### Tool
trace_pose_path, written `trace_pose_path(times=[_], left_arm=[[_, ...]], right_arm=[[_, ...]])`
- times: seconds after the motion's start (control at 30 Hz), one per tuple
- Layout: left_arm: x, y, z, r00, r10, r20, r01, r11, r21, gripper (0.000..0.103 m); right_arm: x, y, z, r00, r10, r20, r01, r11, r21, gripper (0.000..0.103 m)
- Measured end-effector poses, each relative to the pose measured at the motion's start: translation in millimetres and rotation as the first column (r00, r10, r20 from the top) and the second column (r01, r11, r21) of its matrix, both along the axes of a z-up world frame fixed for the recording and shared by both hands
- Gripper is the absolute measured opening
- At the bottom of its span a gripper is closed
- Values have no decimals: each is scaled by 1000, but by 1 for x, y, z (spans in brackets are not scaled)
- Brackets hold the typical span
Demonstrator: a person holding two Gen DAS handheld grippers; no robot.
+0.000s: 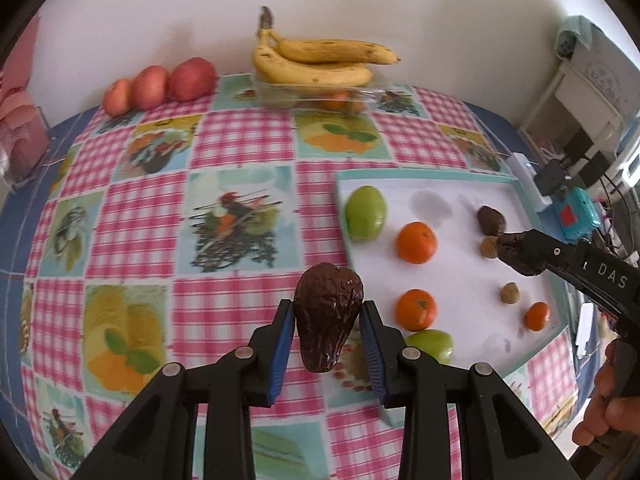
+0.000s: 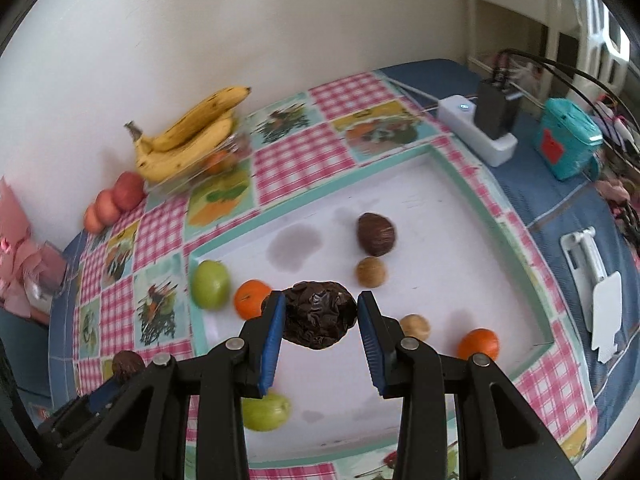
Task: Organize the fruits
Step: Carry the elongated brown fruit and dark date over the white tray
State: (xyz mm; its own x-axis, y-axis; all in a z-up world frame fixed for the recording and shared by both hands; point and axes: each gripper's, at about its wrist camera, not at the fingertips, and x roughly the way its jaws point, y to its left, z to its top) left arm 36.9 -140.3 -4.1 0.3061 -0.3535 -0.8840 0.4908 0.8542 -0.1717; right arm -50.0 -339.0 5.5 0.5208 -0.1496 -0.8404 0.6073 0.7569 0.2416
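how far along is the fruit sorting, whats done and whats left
Done, apparently: bananas sit on a clear container and red apples line the wall.

In hand: the left gripper holds a dark wrinkled fruit over the tablecloth; the right gripper holds another dark wrinkled fruit above the white tray.

Left on the tray: two green fruits, three oranges, two small tan fruits and one dark fruit.

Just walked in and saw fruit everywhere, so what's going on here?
A person is sorting fruit with a handheld gripper in each hand. The left gripper is shut on a dark wrinkled fruit over the checked tablecloth. The right gripper is shut on a second wrinkled fruit above the white tray. The tray holds green fruits, oranges and small brown ones.
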Motion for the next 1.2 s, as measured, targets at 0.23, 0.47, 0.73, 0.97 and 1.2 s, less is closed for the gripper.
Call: trace_pose_path(times=[0.23,0.47,0.73,0.97,1.2], left_arm=[[0,-25,1,999,-43,5,43,997,-69,36],[3,-45,-10,998,-55,-1,55,993,-103,36],[10,-63,-26,997,-74,13,75,995,-67,36],[14,-72,-36,996,-89,6,89,995,-37,36],[22,-71,-50,997,-67,-39,66,997,-32,36]], right_arm=[[-4,-5,1,1000,-16,7,16,1000,9,38],[0,-5,-10,1000,-6,-9,6,999,34,39],[5,-12,-32,998,1,-58,3,998,62,39],[10,-14,-46,996,5,-91,2,997,75,39],[14,-12,-50,994,12,-108,-4,997,73,39]])
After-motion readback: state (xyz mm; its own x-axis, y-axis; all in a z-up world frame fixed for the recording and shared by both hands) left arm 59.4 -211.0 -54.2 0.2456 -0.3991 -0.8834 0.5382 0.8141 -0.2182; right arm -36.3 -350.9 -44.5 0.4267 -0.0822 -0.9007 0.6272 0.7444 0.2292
